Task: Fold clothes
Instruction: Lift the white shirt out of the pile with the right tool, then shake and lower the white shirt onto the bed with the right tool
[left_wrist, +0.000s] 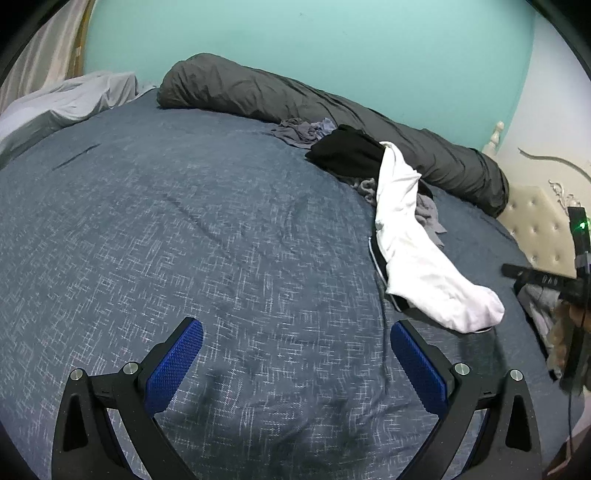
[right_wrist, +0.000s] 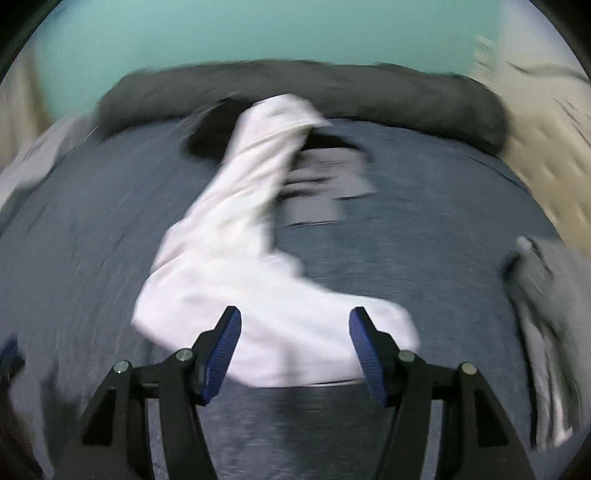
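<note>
While sprawled across the blue bed (left_wrist: 184, 229), white garment (left_wrist: 410, 240) overlaps black clothes (left_wrist: 343, 151), beside grey bolster (left_wrist: 258, 92). Left tool (left_wrist: 295, 363) wide, empty; right tool (right_wrist: 295, 350) parted over the garment, pads clear.

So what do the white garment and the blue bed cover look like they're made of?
White garment: soft matte knit, probably cotton, since it drapes limply in smooth folds. Bed cover: woven cloth, matte, with a pale crosshatch fleck; the fibre can't be told.
</note>
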